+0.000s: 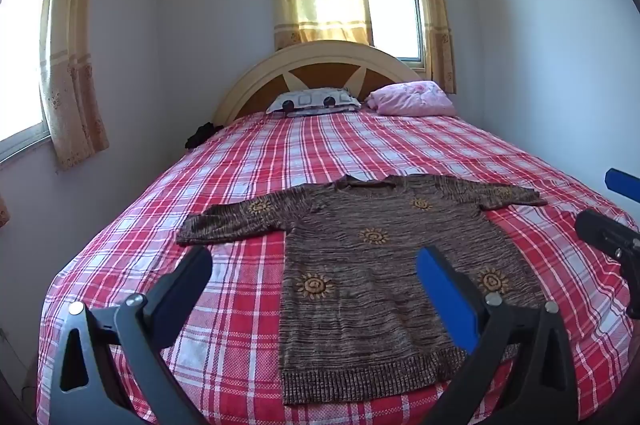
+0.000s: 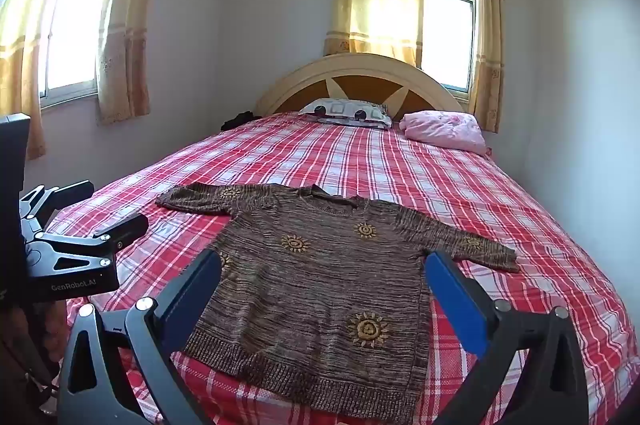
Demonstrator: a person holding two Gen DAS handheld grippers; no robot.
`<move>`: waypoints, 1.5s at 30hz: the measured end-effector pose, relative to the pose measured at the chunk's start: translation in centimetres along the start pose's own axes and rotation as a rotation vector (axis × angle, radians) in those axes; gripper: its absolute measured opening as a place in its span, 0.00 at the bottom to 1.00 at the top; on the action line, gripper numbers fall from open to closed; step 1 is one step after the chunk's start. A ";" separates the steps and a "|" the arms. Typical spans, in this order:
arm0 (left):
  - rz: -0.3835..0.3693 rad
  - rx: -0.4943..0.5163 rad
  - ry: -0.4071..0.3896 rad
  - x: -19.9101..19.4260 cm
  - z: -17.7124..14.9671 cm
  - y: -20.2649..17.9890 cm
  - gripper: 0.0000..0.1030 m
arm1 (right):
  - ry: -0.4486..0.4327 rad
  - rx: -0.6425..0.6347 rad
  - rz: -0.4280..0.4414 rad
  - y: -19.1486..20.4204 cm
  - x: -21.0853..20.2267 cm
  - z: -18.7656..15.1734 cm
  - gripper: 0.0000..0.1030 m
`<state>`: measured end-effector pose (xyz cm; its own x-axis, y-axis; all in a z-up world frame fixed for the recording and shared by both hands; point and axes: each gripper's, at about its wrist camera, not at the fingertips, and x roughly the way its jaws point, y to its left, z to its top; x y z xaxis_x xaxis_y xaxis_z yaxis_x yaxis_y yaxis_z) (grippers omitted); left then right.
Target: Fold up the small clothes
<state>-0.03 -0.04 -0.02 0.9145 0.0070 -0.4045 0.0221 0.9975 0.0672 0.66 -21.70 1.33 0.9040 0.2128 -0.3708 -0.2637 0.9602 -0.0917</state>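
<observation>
- Here, a brown marled knit sweater with golden sun motifs (image 1: pixel 372 265) lies flat and unfolded, sleeves spread, hem at the bed's near edge.
- Under it, a red-and-white plaid bedsheet (image 1: pixel 360 153) covers the bed.
- The left gripper (image 1: pixel 316 281) hangs above the hem, released, grasping nothing.
- The right gripper (image 2: pixel 324 285) likewise stands wide, empty.
- A pink pillow (image 2: pixel 444 131) lies at the headboard's right corner.

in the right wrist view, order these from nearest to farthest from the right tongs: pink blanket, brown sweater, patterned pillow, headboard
1. brown sweater: spread flat on the plaid bedspread, its hem between the open right tongs.
2. patterned pillow and pink blanket: both at the head of the bed, pillow to the left, blanket to the right; too close to call.
3. headboard: behind both, against the wall.
</observation>
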 end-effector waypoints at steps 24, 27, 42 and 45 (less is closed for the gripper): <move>0.008 0.001 0.010 0.6 -0.3 -0.1 1.00 | 0.010 0.012 -0.006 -0.6 0.8 -0.7 0.99; 0.008 0.001 0.013 0.7 -0.4 -0.1 1.00 | 0.018 0.008 -0.005 -0.4 0.8 -0.6 0.99; 0.006 -0.004 0.015 0.7 -0.4 -0.2 1.00 | 0.033 0.006 0.001 -0.1 1.2 -0.9 0.99; 0.006 -0.004 0.016 0.7 -0.5 -0.1 1.00 | 0.034 0.006 0.002 -0.1 1.2 -0.9 0.99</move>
<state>0.44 -0.12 -0.73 0.9079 0.0139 -0.4189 0.0151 0.9977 0.0657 1.49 -21.66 0.05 0.8916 0.2084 -0.4020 -0.2632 0.9609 -0.0856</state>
